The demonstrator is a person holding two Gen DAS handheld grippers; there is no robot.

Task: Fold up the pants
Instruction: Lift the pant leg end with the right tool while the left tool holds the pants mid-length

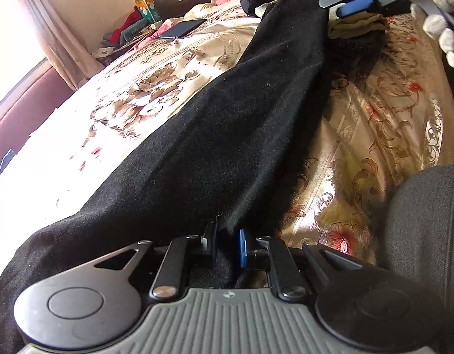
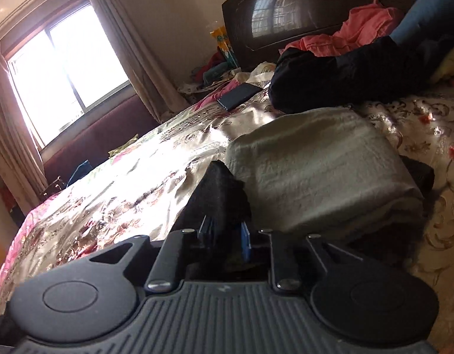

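Note:
Black pants (image 1: 227,124) stretch in a long band across the floral bedspread (image 1: 132,88), from near to far. My left gripper (image 1: 227,244) is shut on the near end of the pants. My right gripper (image 1: 342,3) shows at the far end in the left wrist view, shut on the pants' other end, held by a white-gloved hand (image 1: 445,26). In the right wrist view my right gripper (image 2: 227,230) pinches a bunch of black pants fabric (image 2: 221,194) that sticks up between the fingers.
A folded olive-grey garment (image 2: 321,162) lies just beyond the right gripper. Behind it are a black bundle (image 2: 339,76), pink clothes (image 2: 356,32), a dark tablet (image 2: 238,96) and the dark headboard (image 2: 300,8). A window with curtains (image 2: 65,70) is at the left.

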